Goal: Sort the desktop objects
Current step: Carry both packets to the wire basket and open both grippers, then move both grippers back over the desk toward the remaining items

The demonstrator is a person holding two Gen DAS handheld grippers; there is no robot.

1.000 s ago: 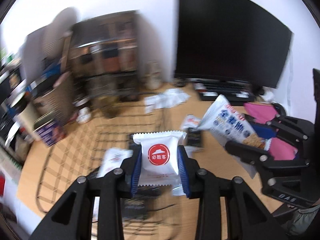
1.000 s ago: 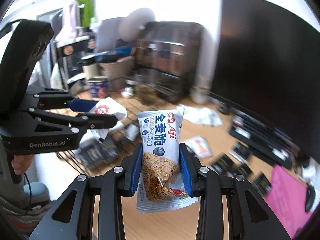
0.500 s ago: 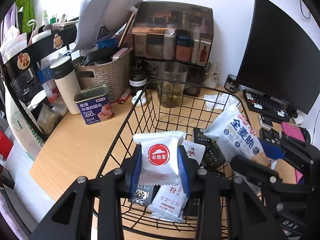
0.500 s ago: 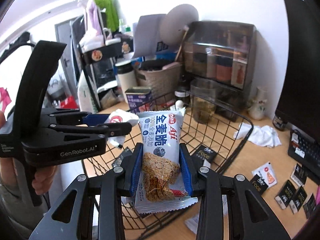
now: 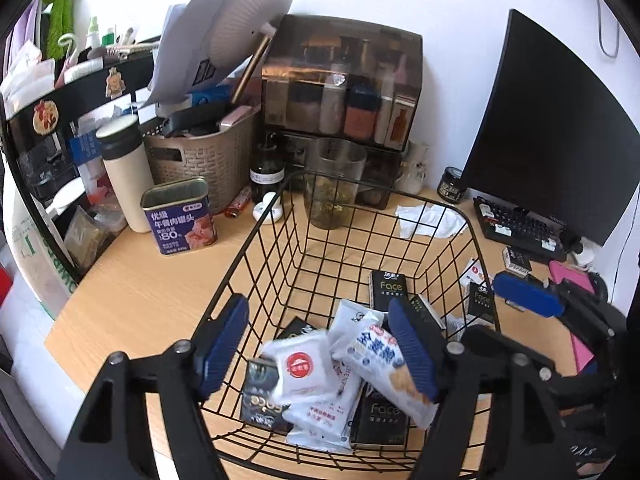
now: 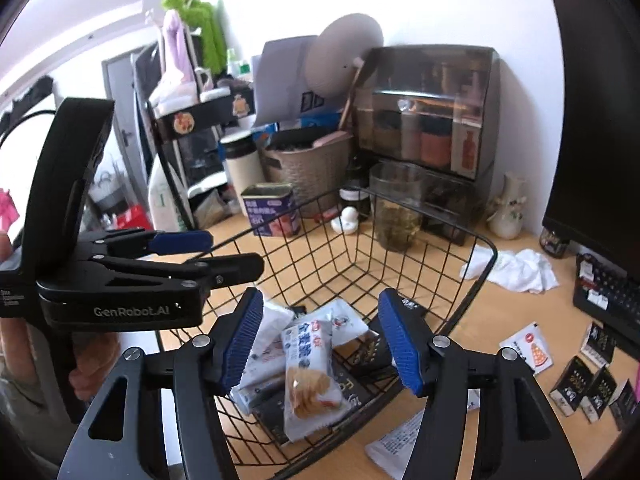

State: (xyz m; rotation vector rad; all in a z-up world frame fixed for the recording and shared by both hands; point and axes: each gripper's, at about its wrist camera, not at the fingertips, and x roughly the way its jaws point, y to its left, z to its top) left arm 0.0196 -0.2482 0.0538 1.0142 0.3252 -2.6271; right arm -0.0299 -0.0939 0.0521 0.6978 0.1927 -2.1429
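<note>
Both snack packets lie in the wire basket (image 5: 360, 216); left gripper (image 5: 320, 344) and right gripper (image 6: 320, 340) gape wide, empty; next, probably the sachets (image 6: 528, 346) on the desk.

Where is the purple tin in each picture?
Left wrist view: the purple tin stands on the desk left of the wire basket, in front of the woven basket.
Right wrist view: the purple tin sits upper middle, behind the wire basket's far rim.
Shared landmark: the glass cup.
</note>
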